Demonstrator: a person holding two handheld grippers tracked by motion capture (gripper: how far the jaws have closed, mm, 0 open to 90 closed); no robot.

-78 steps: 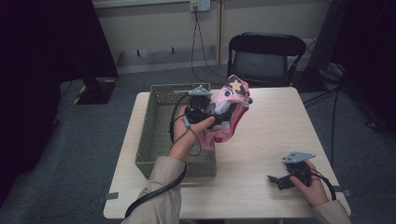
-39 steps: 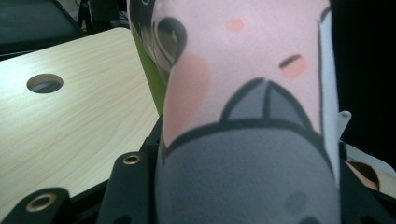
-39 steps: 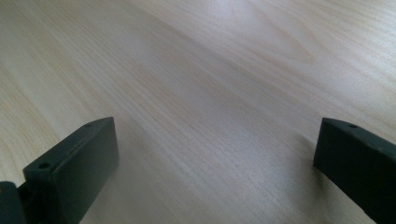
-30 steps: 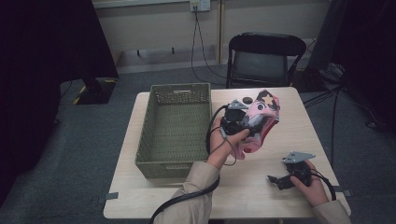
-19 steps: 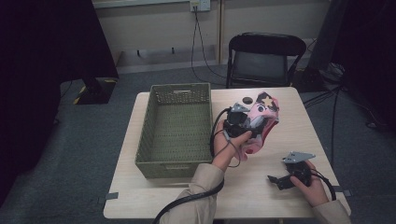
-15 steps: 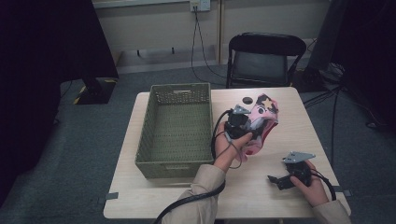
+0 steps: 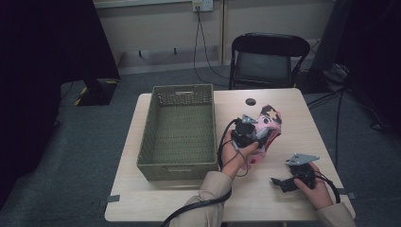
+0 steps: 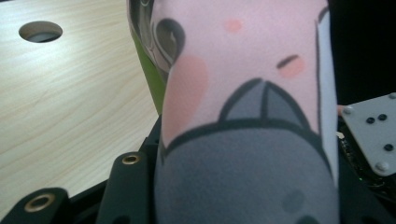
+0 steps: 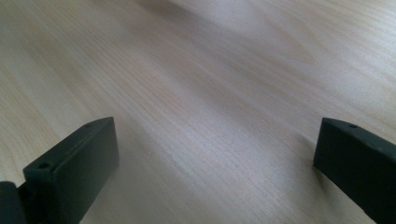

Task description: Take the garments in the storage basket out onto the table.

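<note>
Left gripper (image 7: 257,137) pinching pink printed pouch (image 7: 267,125) just right of green basket (image 7: 181,130). Right gripper (image 7: 280,183) spread, resting on surface (image 7: 283,101).

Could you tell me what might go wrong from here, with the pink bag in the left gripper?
1. The left gripper holds the soft pink bag above the table; it hangs below the jaws and may crumple or topple when released.
2. The bag fills the left gripper view, hiding where it lands.
3. The right gripper, open, rests nearby and could be bumped.
</note>
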